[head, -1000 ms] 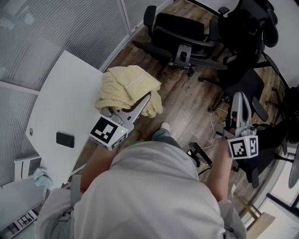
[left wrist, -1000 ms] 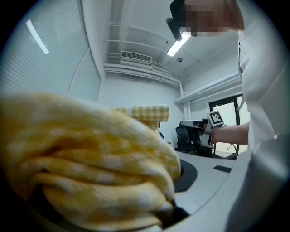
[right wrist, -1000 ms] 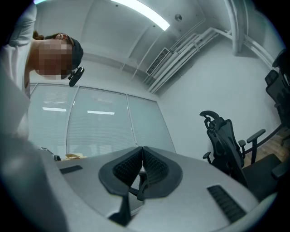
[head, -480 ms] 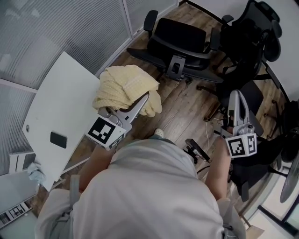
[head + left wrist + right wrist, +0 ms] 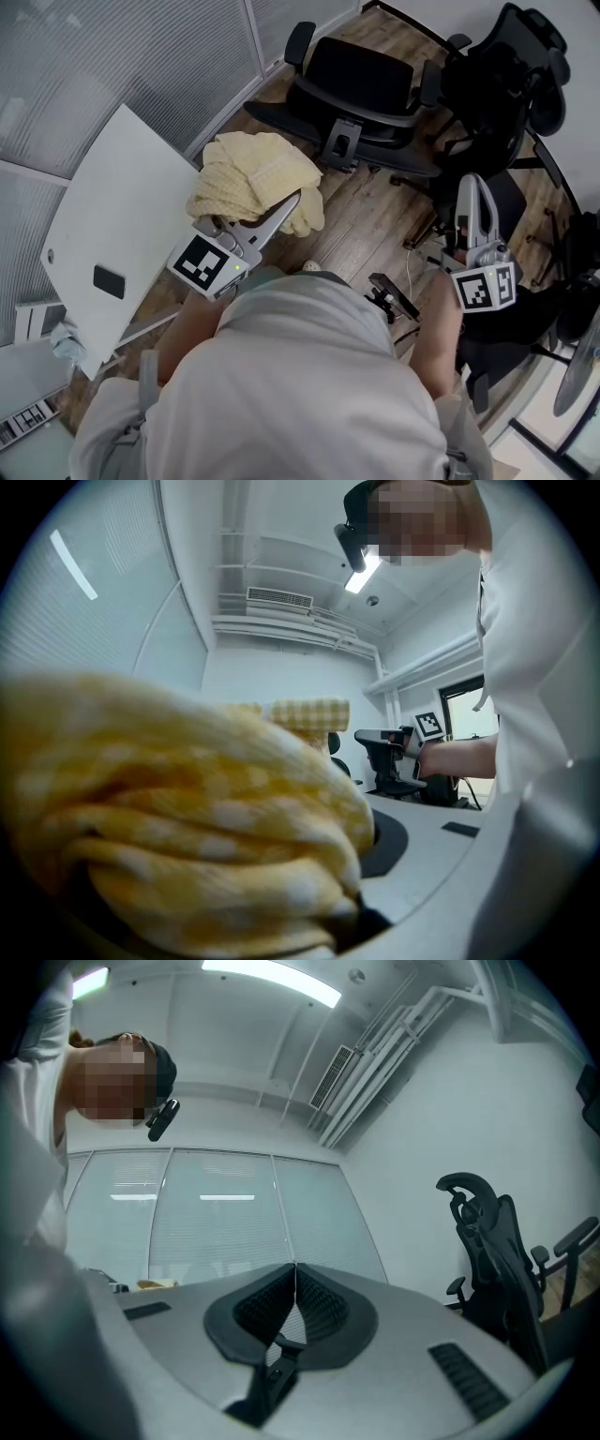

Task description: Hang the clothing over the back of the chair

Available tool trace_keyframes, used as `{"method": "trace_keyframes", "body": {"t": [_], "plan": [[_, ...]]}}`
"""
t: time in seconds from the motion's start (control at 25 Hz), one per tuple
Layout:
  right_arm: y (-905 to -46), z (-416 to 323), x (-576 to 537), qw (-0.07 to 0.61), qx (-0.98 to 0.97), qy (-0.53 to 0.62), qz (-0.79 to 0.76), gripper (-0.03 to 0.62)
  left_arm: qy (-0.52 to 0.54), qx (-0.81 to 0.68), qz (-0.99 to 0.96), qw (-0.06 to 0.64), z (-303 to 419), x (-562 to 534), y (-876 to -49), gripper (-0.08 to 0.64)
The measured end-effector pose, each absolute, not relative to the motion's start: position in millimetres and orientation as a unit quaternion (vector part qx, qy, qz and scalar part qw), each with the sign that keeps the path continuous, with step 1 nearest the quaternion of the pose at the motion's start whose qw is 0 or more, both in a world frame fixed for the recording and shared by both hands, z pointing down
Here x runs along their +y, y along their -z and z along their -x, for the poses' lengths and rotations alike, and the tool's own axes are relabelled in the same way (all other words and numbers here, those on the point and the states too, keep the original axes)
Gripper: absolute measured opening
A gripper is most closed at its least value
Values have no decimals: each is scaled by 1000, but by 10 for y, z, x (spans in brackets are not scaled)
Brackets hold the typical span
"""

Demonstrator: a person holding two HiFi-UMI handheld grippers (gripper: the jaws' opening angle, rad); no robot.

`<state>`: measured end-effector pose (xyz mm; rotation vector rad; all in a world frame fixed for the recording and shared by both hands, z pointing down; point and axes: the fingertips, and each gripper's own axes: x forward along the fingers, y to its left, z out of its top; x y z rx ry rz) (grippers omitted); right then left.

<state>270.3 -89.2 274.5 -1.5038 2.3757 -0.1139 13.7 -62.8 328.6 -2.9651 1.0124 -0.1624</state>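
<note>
The clothing (image 5: 251,174) is a bundled pale-yellow checked garment, and my left gripper (image 5: 292,201) is shut on it and holds it in the air beside the white table. In the left gripper view the yellow clothing (image 5: 187,808) fills the lower left and hides the jaws. A black office chair (image 5: 367,77) stands ahead on the wood floor, its seat facing me. My right gripper (image 5: 470,190) is shut and empty, out to the right near a second black chair (image 5: 506,80) with a headrest. Its pads (image 5: 319,1305) meet with nothing between them.
A white table (image 5: 117,202) with a dark phone (image 5: 108,281) on it stands at the left, against a ribbed glass partition (image 5: 112,66). A black device (image 5: 394,298) and cables lie on the floor by my feet. More chair parts crowd the right edge.
Both grippers have travelled forward with me towards the chairs. The table has slid back and left in the view. The yellow clothing stays in the left gripper.
</note>
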Motion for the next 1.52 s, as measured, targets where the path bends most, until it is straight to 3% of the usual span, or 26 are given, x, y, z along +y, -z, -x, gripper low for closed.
{"method": "trace_keyframes", "body": {"t": [0.36, 1.52], "plan": [[-2927, -2724, -978, 148, 837, 63, 523, 21, 32, 314, 948, -27, -182, -715, -3317, 117], [-2796, -2121, -1537, 142, 794, 54, 588, 21, 70, 189, 979, 9, 278, -1676, -3224, 118]]}}
